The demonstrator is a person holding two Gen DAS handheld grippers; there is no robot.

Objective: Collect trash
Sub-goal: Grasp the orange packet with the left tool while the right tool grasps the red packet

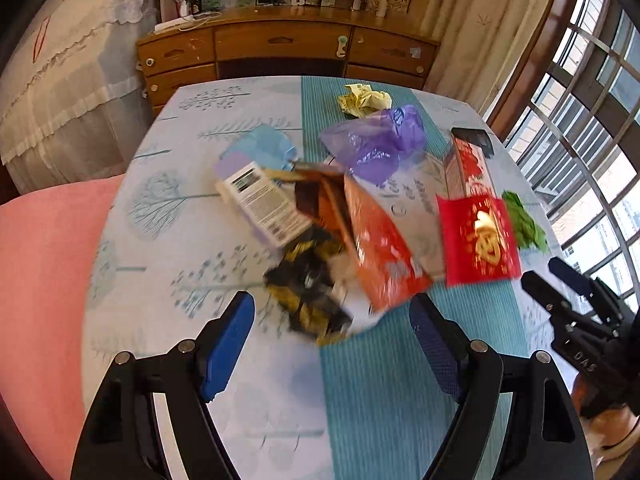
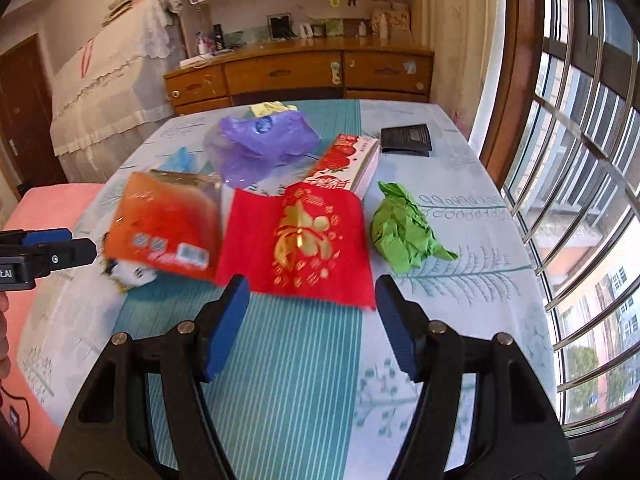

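Right wrist view looks across a counter under a pale tree-print cloth with a teal striped runner down its middle. Trash lies loosely grouped around the centre: a flat red envelope with gold print, nearest the right hand-held gripper, its long axis running roughly across the counter. Touching its left side lies an orange snack bag, tilted, and a crumpled green paper sits just beside it toward the window edge. Beyond the envelope, a red strawberry-print box points its long axis toward the far edge, a purple plastic bag bulges next to it, and a yellow crumpled paper lies near the far edge. A black card rests apart near the far window-side corner.

Left wrist view shows a white-and-lilac box lying diagonally, partly under the orange bag, and a blurred black-and-yellow wrapper closest to the left hand-held gripper. Both hand-held grippers hover with fingers spread wide, holding nothing. A wooden dresser stands beyond the far edge.
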